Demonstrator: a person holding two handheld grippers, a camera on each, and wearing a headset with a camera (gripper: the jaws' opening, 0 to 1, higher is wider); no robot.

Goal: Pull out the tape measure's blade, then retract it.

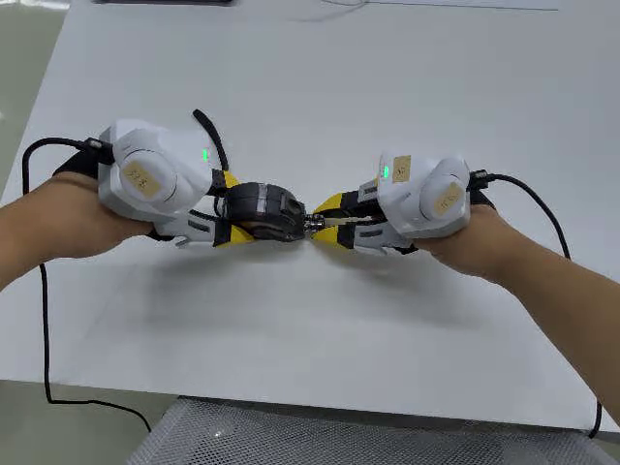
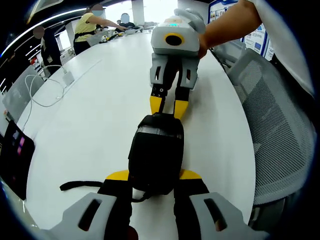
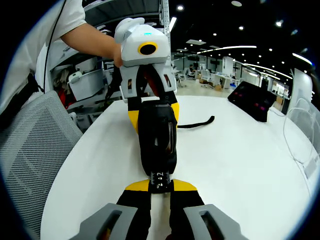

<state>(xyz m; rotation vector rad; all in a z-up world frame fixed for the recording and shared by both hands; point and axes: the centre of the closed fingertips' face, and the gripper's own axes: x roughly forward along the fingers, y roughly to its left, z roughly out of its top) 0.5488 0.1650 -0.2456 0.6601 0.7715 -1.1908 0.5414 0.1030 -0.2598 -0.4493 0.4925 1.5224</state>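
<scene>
black tape measure (image 1: 263, 211), white table (image 1: 291, 87)

My left tongs (image 1: 235, 215): jaws clamped on the tape measure (image 1: 263, 209) case.
My right tongs (image 1: 327, 221): jaws pinched on the blade tip (image 3: 159, 178), facing the left tongs.
My hands: left hand (image 1: 73, 218) and right hand (image 1: 472, 242), each gripping its tongs body.

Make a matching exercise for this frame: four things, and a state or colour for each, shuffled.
Things:
1. left gripper
2. right gripper
3. strap
4. table

States:
A. white
B. shut on blade tip
C. black, trailing from case
D. shut on case

Pairs: 1-D, 2-B, 3-C, 4-A
</scene>
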